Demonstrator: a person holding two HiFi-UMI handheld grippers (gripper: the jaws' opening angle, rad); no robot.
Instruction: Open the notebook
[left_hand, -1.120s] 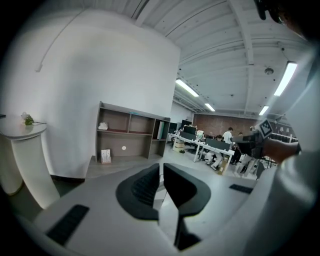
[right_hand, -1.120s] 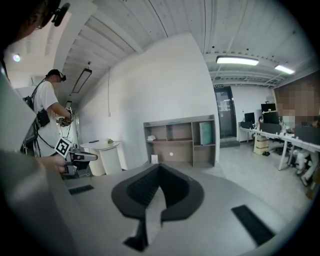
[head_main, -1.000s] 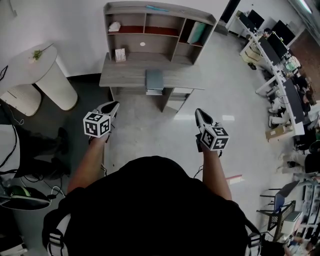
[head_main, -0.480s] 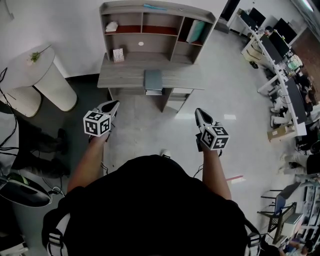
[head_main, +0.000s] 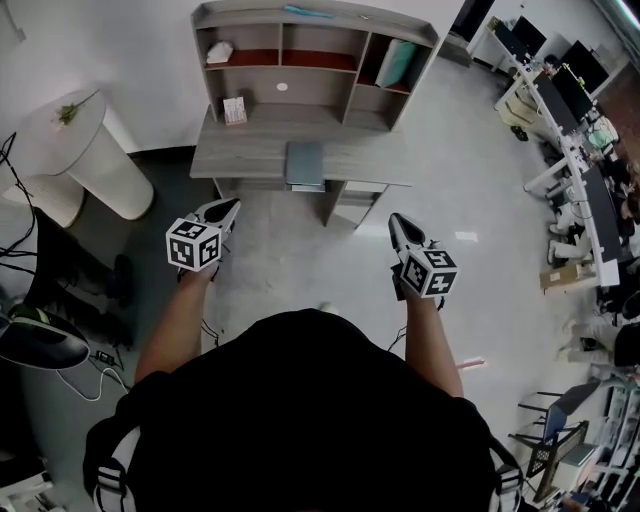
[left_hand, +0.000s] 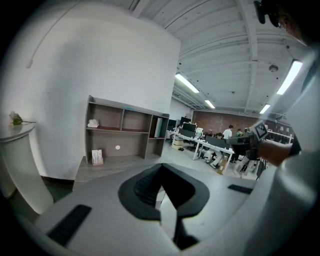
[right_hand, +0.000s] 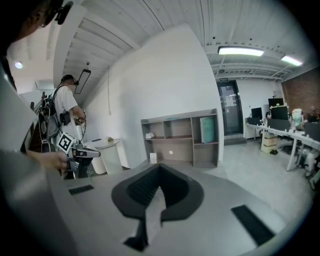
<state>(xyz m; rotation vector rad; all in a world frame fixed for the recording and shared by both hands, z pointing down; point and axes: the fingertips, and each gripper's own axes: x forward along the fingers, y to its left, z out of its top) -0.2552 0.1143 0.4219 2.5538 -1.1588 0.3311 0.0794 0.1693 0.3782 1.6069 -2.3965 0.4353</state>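
The grey-blue notebook (head_main: 305, 163) lies closed on the front part of a grey desk (head_main: 250, 152) under a shelf unit (head_main: 300, 45); neither gripper view shows the notebook. Both grippers are held in the air well short of the desk, pointing toward it. My left gripper (head_main: 228, 209) is shut with nothing between its pads, which meet in the left gripper view (left_hand: 161, 176). My right gripper (head_main: 398, 223) is also shut and empty, with its pads together in the right gripper view (right_hand: 159, 174).
A white round table (head_main: 95, 150) with a small plant stands left of the desk, and a black chair (head_main: 40, 340) is at the far left. Rows of office desks (head_main: 580, 160) fill the right. The shelf holds a teal binder (head_main: 398, 62) and small items. Another person (right_hand: 65, 112) stands beyond the left gripper.
The view has shifted a little toward the desk, with the chair at the left sliding through the picture. Both grippers keep the same pose in front of the body.
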